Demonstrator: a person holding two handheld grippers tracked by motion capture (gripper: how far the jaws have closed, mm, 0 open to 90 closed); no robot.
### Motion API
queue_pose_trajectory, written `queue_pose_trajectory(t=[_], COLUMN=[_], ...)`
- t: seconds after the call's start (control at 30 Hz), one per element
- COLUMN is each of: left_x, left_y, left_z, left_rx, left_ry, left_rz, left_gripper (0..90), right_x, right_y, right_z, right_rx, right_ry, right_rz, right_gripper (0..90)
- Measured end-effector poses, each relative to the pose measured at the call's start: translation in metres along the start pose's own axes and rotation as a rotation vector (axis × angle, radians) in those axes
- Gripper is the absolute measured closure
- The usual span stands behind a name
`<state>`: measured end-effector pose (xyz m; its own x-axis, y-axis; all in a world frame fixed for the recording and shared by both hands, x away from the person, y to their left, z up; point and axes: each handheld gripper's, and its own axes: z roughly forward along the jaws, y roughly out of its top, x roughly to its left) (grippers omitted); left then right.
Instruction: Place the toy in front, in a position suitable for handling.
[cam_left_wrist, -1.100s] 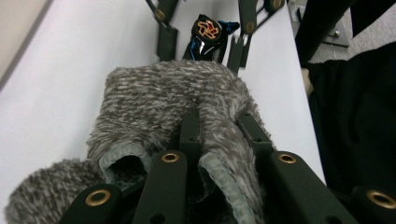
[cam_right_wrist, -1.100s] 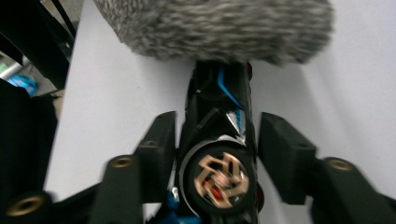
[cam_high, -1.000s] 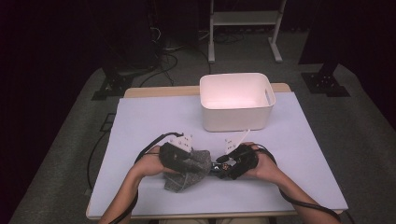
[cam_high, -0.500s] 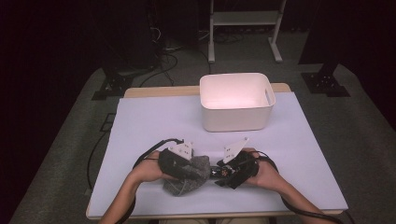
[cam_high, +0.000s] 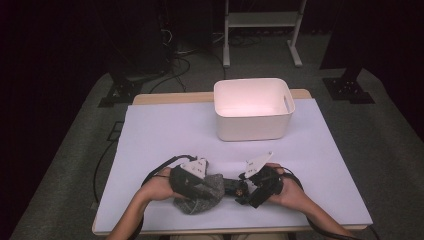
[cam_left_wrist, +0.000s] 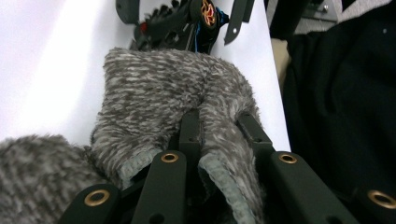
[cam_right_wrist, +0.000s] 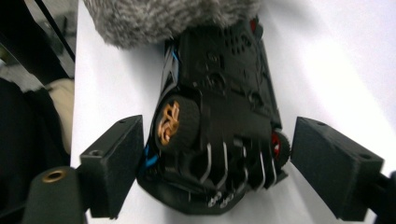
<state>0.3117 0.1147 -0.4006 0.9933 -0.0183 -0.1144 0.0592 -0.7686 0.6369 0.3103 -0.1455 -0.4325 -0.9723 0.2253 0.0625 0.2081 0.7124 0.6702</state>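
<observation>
Both tongs work low on white sheet (cam_high: 165, 135) over wooden table (cam_high: 165, 98).

Fuzzy grey cloth (cam_left_wrist: 177, 93) is showing nappy pile; toy car (cam_right_wrist: 219, 121) beside it is showing glossy black plastic.

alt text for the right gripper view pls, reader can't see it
A black toy car with gold-hubbed wheels lies on its side on the white table cover, between the wide-open black jaws of the right gripper, whose pads stand clear of it. A fuzzy grey cloth lies at the car's far end.
</observation>
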Motion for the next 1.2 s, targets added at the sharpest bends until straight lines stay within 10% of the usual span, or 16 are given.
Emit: queue_pose_trajectory(t=[0.53,0.9,1.2], left_x=[-0.009,0.008,0.017], left_y=[-0.011,-0.005,-0.008], left_z=[0.008,-0.006,0.012], left_rx=[-0.002,-0.047,-0.041], left_ry=[-0.030,0.055,0.039], left_rz=[-0.006,-0.045,-0.092], left_gripper=[74.2,74.8,74.8], right_x=[0.010,0.001,-0.010], right_y=[-0.012,-0.006,-0.008], right_z=[0.016,0.011,0.011], right_rx=[0.077,0.088,0.095], right_ry=[-0.010,0.009,0.069], right_rz=[-0.020,-0.139,-0.067], right_gripper=[12.5,22.9,15.7])
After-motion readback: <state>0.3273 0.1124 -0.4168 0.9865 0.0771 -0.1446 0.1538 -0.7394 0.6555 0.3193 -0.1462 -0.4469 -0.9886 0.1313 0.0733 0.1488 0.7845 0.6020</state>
